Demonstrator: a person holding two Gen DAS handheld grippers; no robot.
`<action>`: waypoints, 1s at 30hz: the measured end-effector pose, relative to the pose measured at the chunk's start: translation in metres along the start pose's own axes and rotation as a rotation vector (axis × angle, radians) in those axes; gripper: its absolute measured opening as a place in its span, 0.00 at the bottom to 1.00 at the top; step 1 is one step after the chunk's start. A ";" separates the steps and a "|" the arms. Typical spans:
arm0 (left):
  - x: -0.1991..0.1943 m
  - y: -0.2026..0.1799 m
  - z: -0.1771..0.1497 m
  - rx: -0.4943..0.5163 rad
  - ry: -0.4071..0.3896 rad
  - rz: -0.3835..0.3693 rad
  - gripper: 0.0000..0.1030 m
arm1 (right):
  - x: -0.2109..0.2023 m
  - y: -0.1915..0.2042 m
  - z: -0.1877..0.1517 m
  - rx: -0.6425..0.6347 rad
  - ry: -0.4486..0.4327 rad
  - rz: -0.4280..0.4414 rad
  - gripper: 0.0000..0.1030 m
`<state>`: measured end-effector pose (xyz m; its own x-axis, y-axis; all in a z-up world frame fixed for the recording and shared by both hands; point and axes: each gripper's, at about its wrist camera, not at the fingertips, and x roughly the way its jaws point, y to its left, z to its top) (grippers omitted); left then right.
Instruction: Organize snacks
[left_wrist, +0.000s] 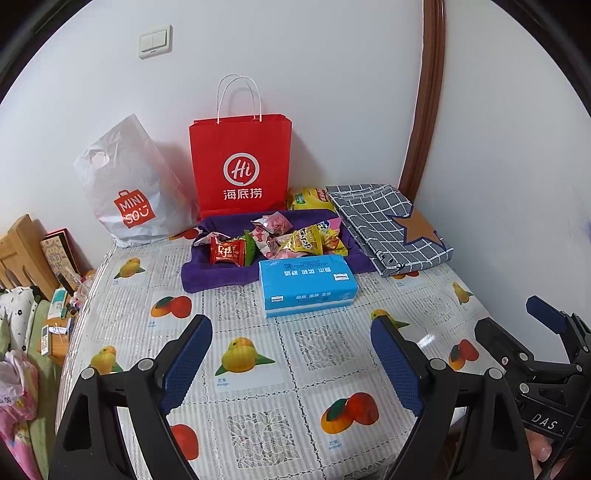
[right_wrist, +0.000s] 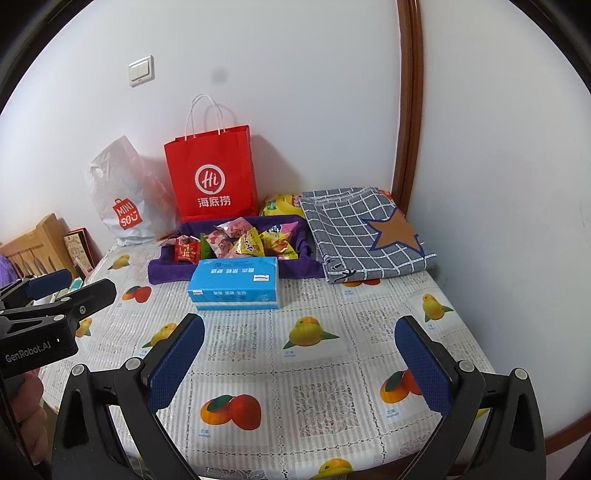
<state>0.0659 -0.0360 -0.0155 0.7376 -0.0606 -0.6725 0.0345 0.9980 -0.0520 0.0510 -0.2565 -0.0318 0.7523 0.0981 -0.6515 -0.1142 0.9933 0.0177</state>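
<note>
Several snack packets (left_wrist: 280, 240) (right_wrist: 240, 242), red, pink and yellow, lie piled on a purple towel (left_wrist: 210, 275) (right_wrist: 162, 271) near the table's far side. A yellow snack bag (left_wrist: 308, 199) (right_wrist: 280, 205) lies behind the towel by the wall. A red paper bag (left_wrist: 240, 166) (right_wrist: 212, 177) stands against the wall behind them. My left gripper (left_wrist: 291, 343) is open and empty above the near half of the table. My right gripper (right_wrist: 299, 343) is open and empty, also well short of the snacks.
A blue tissue pack (left_wrist: 306, 284) (right_wrist: 234, 282) lies in front of the towel. A white Miniso plastic bag (left_wrist: 129, 188) (right_wrist: 125, 199) leans at the back left. A folded grey checked cloth (left_wrist: 388, 225) (right_wrist: 362, 236) lies at the back right. The table (left_wrist: 258, 391) has a fruit-print cover.
</note>
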 end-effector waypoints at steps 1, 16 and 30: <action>0.000 0.000 0.000 0.001 -0.001 0.000 0.85 | 0.000 0.000 0.000 -0.001 -0.001 0.001 0.99; 0.000 0.002 0.000 -0.001 -0.001 -0.001 0.85 | 0.000 0.002 0.001 -0.002 -0.001 0.008 0.99; -0.001 0.001 -0.001 -0.009 0.002 0.006 0.85 | 0.000 0.003 -0.001 -0.007 -0.003 0.011 0.99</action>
<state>0.0645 -0.0346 -0.0160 0.7367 -0.0550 -0.6739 0.0242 0.9982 -0.0550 0.0501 -0.2533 -0.0326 0.7531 0.1097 -0.6487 -0.1276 0.9916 0.0195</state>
